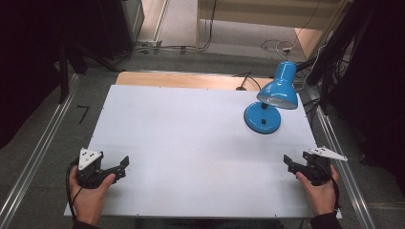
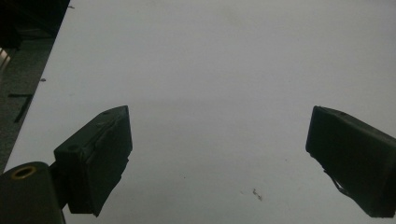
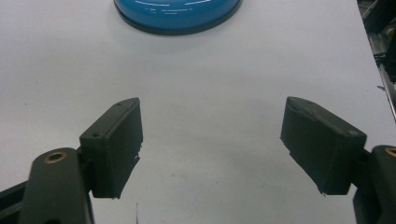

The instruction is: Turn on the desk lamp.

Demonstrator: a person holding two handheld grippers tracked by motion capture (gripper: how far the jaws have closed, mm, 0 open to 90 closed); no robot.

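**Both grippers idle at near edge; lamp untouched**

The blue desk lamp [image 1: 267, 102] stands upright at the far right of the white surface [image 1: 191, 143], shade tilted down. The right gripper [image 1: 293, 164] sits near the right edge, well short of the lamp, jaws wide apart and holding nothing. The left gripper [image 1: 122, 167] rests at the near left corner, jaws likewise apart.

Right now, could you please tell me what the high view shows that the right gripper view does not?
The high view alone shows the blue desk lamp's cone-shaped shade, the left gripper, and both hands holding the grippers. The right gripper view alone shows the right gripper close up, its black jaws wide apart with nothing between them. Both show the lamp's round blue base on the white table.
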